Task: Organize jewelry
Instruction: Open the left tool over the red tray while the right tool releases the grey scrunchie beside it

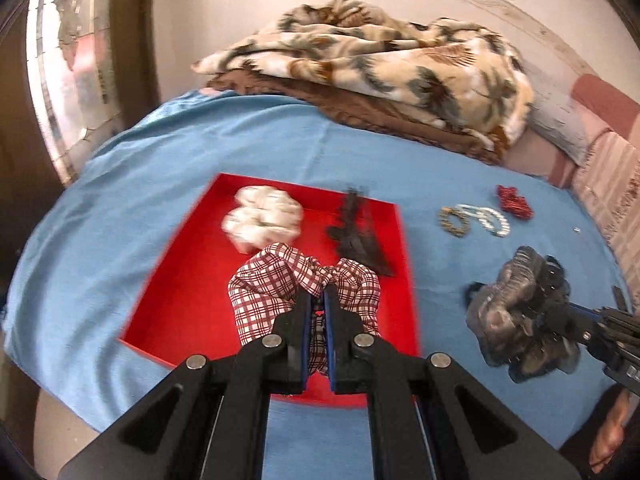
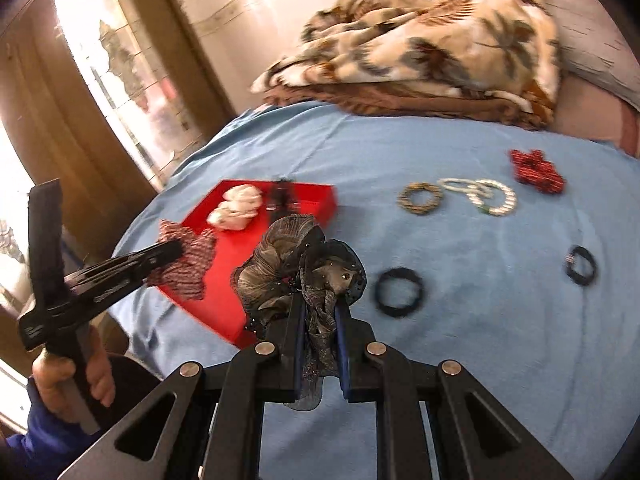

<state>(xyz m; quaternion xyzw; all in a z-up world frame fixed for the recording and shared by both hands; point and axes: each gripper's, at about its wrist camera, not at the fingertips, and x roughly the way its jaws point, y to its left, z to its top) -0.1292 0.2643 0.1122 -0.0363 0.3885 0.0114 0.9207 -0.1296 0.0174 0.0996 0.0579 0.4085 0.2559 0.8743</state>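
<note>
Fingers of left gripper [image 1: 317, 300] pinching plaid scrunchie [image 1: 280, 280] over red tray [image 1: 180, 312]; right gripper [image 2: 320, 312], grey scrunchie [image 2: 280, 264].

We are looking at a bright red tray [image 1: 192, 280] lying on a plain light-blue sheet [image 1: 140, 168]. Inside it a fluffy white scrunchie [image 1: 262, 220] is sitting beside a black hair clip [image 1: 356, 236]. We are seeing a scrunchie in dark-red-and-white check [image 1: 280, 284] — and another scrunchie in grey and black, dotted with tiny studs [image 2: 288, 268]. Out on the blue, a red beaded piece [image 2: 536, 172] is showing, along with a brown-and-gold speckled bracelet [image 2: 420, 199], pearly white bracelets [image 2: 492, 198] and two black hair ties [image 2: 400, 292]. Behind, a cream blanket [image 1: 380, 60] is carrying a brown and grey-green palm-leaf print.
</note>
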